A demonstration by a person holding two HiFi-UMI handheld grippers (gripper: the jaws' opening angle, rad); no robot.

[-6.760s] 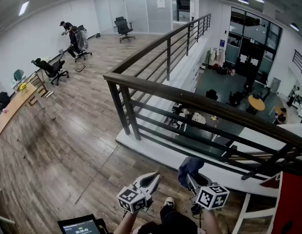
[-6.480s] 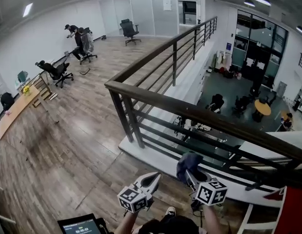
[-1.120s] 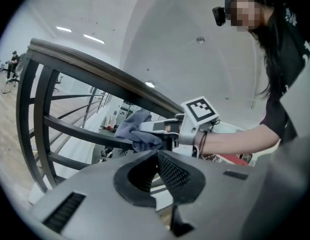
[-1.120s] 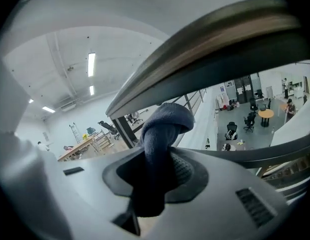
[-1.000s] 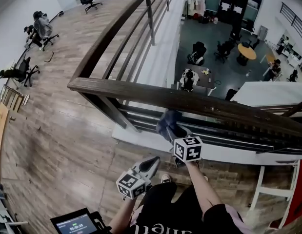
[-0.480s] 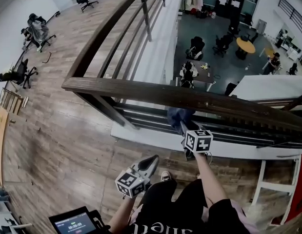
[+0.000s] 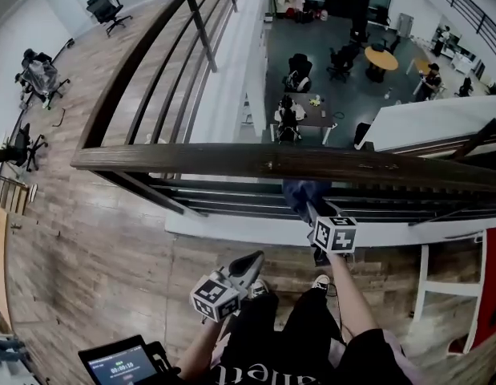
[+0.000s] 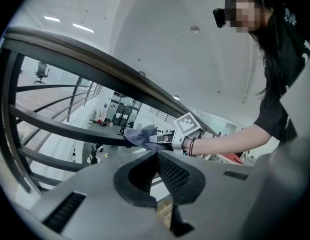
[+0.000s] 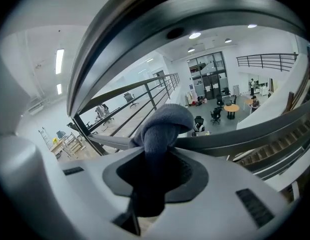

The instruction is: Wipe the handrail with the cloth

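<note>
Just below the wooden handrail (image 7: 231, 160), near side, blue cloth (image 7: 304, 195) clamped in right gripper (image 7: 313, 213), its top edge hidden under the rail, contact unclear, left gripper (image 7: 249, 265) low at near left, jaws together, empty.

Right tongs (image 7: 309, 209) hold cloth (image 7: 302, 193) just beneath handrail (image 7: 231, 160).

- Device screen (image 7: 119, 366), lower left of the head view: one line of timer-like digits, too small to read.
- Black shirt (image 7: 260, 373): white lettering, cut off by the bottom edge, so no whole word can be read.
- Cubes on the left gripper (image 7: 249, 263) and right gripper (image 7: 310, 212): black-and-white square markers, without letters or numbers.
</note>
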